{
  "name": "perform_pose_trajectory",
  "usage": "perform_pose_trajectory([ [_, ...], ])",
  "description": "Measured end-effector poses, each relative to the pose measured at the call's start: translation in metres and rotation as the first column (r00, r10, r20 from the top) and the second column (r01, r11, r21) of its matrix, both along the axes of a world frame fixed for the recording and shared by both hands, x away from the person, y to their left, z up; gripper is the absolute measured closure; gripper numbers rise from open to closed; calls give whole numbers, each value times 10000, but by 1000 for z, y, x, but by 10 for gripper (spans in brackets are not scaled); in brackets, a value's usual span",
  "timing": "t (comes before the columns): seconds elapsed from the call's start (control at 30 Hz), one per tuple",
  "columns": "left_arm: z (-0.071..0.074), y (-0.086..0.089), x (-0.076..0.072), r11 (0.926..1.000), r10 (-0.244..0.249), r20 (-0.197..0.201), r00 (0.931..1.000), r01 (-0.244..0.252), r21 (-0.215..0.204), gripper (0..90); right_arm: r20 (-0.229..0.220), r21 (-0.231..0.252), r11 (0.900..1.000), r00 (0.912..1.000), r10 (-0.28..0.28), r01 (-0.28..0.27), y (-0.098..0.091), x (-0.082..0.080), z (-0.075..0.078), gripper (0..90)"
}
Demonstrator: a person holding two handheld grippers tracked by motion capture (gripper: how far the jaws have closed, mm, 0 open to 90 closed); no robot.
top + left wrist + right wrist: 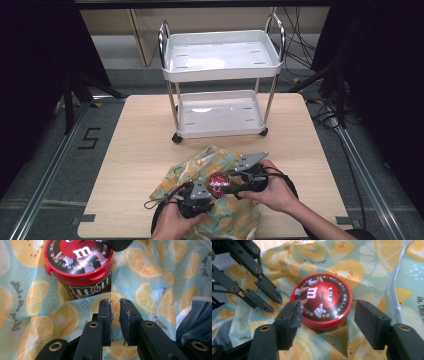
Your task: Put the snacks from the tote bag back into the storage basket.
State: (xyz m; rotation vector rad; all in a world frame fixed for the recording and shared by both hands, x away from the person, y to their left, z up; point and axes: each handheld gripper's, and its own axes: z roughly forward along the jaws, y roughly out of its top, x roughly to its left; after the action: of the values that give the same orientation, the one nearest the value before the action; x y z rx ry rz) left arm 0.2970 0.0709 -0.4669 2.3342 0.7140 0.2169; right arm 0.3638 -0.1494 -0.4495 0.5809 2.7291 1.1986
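Fingers (287, 322) of the right gripper (325, 323) are standing open on either side of the red-lidded candy tub (322, 300), not pressing it. Left gripper (115, 315) fingers (105, 315) are pinching a fold of the lemon-print cloth (150, 277), with the tub sitting on it at 11 o'clock of them. Cloth and tub are lying at the 6 o'clock edge of the surface (140, 145).

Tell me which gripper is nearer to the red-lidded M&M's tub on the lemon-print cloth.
Right. The right gripper has its open jaws on either side of the M&M's tub, pads just off the lid. The left gripper sits beside the tub, jaws nearly together over the lemon-print cloth.
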Motion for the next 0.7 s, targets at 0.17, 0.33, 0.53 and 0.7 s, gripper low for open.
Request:
perform_pose_trajectory([
  [0.17, -1, 2, 0, 9999, -137, 48, 9999, 137, 11, 784, -78, -126, 9999, 9999, 88, -89, 0, -2, -6, 339],
  [0.33, -1, 2, 0, 9999, -130, 55, 9999, 130, 25, 783, -65, -154, 9997, 9998, 162, -163, 4, -2, -13, 281],
  [0.53, -3, 1, 0, 10000, 12, -90, 10000, -12, -40, 783, -26, -230, 9996, 9999, 164, -165, 8, 1, -18, 246],
  [0.7, -3, 2, 2, 9998, -113, -5, 9999, 113, 133, 780, 0, -227, 9996, 9999, 155, -155, 11, 2, -25, 224],
])
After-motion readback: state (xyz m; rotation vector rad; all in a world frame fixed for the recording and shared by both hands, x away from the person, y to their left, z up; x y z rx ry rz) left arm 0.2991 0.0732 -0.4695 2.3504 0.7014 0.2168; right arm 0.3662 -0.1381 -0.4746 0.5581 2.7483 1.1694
